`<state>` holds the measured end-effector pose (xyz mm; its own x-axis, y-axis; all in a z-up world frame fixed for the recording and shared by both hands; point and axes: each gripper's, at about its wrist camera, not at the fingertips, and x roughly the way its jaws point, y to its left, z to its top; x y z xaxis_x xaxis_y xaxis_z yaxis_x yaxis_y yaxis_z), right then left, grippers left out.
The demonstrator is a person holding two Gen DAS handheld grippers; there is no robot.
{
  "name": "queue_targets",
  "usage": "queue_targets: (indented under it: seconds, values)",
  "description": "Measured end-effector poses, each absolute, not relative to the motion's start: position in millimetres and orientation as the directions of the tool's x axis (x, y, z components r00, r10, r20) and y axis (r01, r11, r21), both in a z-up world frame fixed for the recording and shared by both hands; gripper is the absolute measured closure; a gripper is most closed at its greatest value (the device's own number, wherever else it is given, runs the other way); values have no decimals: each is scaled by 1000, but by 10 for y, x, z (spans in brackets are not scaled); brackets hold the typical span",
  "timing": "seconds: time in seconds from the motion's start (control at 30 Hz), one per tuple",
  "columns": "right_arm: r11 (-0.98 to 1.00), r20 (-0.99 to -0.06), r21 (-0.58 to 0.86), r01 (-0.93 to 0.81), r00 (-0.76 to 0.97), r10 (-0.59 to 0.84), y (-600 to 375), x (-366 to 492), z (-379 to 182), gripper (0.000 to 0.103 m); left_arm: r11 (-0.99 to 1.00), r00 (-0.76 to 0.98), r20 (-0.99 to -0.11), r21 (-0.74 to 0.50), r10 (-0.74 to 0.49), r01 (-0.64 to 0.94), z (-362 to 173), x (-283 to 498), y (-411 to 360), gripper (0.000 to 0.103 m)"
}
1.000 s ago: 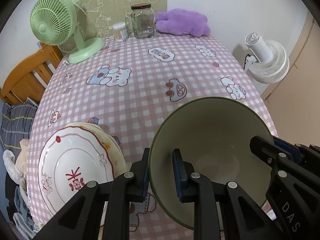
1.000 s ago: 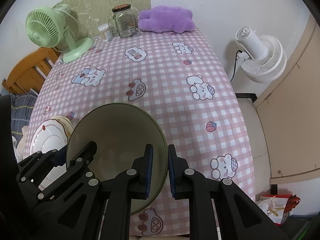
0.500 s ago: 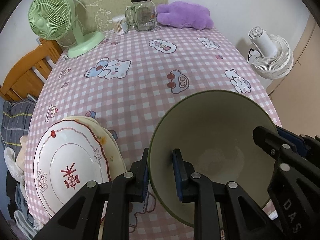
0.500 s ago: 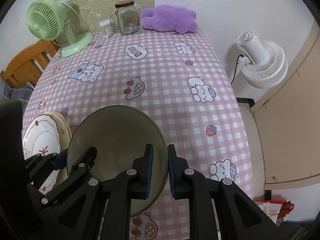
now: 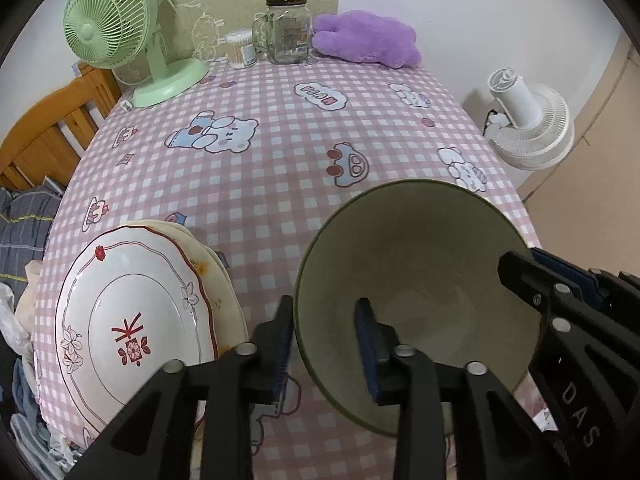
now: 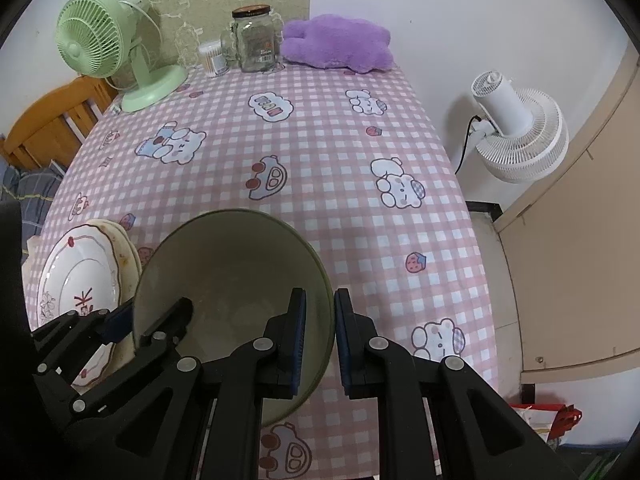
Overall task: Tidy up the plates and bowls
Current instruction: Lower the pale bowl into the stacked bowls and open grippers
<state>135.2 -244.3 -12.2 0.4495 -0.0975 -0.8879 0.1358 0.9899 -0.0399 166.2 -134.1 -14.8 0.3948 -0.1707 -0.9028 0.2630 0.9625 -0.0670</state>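
Observation:
A large olive-green bowl (image 5: 420, 260) (image 6: 232, 264) is at the near end of the table, beside the plates. My left gripper (image 5: 324, 344) (image 6: 150, 316) straddles its left rim, one finger outside and one inside. Its jaws are opening, and a gap shows between the inner pad and the rim. My right gripper (image 6: 320, 336) (image 5: 536, 264) is shut on the bowl's right rim. Left of the bowl, a white plate with a red pattern (image 5: 132, 320) (image 6: 76, 280) lies on a cream plate (image 5: 216, 272).
At the far end of the pink checked tablecloth (image 5: 280, 168) stand a green fan (image 5: 112, 28), a glass jar (image 5: 286, 32), a cotton-swab tub (image 5: 240, 48) and a purple plush (image 5: 364, 38). A white fan (image 6: 516, 136) is off the right edge, and a wooden frame (image 5: 44, 140) off the left.
The left gripper's jaws have spread apart on the bowl's left rim, where they were clamped before. The right gripper still grips the right rim. Both views have shifted slightly.

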Motion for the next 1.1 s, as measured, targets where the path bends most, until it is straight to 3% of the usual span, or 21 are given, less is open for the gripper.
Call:
queue_targets:
  seconds: [0.23, 0.3, 0.33, 0.37, 0.57, 0.67, 1.1]
  values:
    - [988, -889, -38, 147, 448, -100, -2420, 1238, 1, 84, 956, 429, -880, -83, -203, 281, 11, 1565, -1212, 58]
    - [991, -894, -25, 135, 440, -82, -2404, 1226, 9, 69, 955, 425, -880, -92, -210, 281, 11, 1558, -1162, 47]
    - [993, -896, -6, 114, 441, -56, -2393, 1220, 3, 53, 953, 424, -878, -101, -220, 286, 8, 1554, -1143, 43]
    - [994, -894, 3, 107, 446, -45, -2376, 1209, 8, 43, 951, 425, -876, -108, -229, 291, 7, 1546, -1131, 41]
    - [993, -894, 13, 116, 446, -40, -2382, 1182, -23, 40, 943, 405, -875, -149, -267, 299, -41, 1518, -1120, 21]
    - [991, -899, 33, 131, 438, -28, -2450, 1189, -73, 35, 940, 406, -871, -158, -277, 302, -49, 1523, -1148, 16]
    - [989, -910, 111, 102, 410, 60, -2700, 1441, -296, 32, 940, 345, -885, -238, -314, 246, -298, 1741, -1273, 13]
